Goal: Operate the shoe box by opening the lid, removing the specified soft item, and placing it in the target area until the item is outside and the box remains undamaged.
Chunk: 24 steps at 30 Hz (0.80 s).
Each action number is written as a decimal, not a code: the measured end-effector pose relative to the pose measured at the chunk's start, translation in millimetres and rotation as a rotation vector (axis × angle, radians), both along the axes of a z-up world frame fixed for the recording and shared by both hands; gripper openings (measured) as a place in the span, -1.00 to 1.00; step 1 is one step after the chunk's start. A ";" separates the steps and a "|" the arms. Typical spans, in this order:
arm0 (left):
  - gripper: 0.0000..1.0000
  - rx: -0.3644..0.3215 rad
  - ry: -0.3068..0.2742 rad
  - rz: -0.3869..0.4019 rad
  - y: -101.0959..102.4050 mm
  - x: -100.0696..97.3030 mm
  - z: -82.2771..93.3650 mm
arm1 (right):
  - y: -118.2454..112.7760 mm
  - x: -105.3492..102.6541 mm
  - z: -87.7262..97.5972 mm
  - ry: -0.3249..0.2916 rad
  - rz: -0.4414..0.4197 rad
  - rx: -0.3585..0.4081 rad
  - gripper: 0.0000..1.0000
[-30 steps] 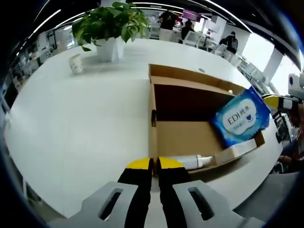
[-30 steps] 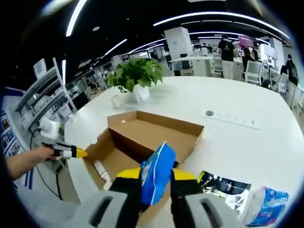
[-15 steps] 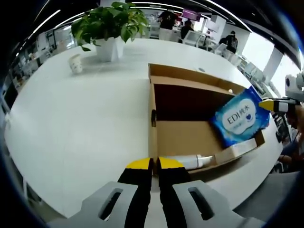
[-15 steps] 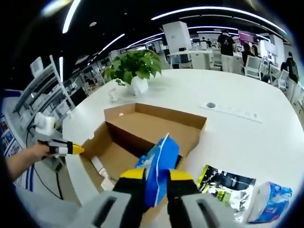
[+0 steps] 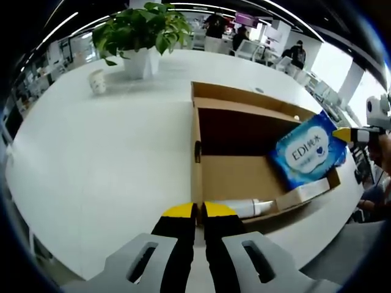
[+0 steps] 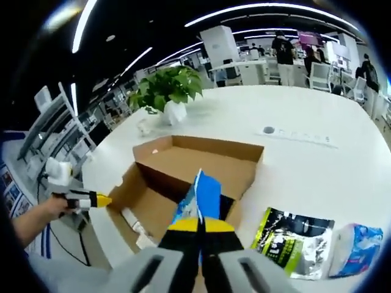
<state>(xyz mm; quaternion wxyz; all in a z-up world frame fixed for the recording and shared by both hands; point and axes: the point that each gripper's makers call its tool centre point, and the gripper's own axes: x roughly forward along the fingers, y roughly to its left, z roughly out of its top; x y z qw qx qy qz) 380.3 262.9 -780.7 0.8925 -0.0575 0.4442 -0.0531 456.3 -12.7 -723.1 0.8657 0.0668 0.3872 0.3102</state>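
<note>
An open brown cardboard shoe box (image 5: 244, 152) lies on the white table (image 5: 110, 152). My right gripper (image 6: 199, 224) is shut on a blue wet-wipes pack (image 6: 200, 196) and holds it above the box's near side; that pack (image 5: 308, 152) hangs over the box's right edge in the left gripper view, where the right gripper's yellow tip (image 5: 345, 134) comes in from the right. My left gripper (image 5: 198, 210) is shut at the box's near edge with nothing seen between its jaws. A white tube (image 5: 244, 207) lies inside the box.
A potted plant (image 5: 143, 36) and a small white cup (image 5: 98, 80) stand at the table's far side. A green-and-black pouch (image 6: 293, 241) and a blue tissue pack (image 6: 360, 244) lie on the table right of the box. People stand far behind.
My right gripper has turned the blue pack edge-on to its camera and its jaws have drawn closer together. The left gripper and the box have not moved.
</note>
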 end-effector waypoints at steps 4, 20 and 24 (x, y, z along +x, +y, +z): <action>-0.97 -0.001 0.002 0.000 1.7 1.4 -1.0 | 4.4 0.6 10.1 -0.003 -0.001 0.029 -1.00; -0.97 -0.006 0.000 0.002 0.5 0.8 -0.2 | 22.4 6.5 57.0 -0.053 -0.006 0.139 -1.00; -0.97 -0.007 0.000 0.002 0.0 0.3 0.3 | 25.5 7.4 68.0 -0.067 0.003 0.152 -1.00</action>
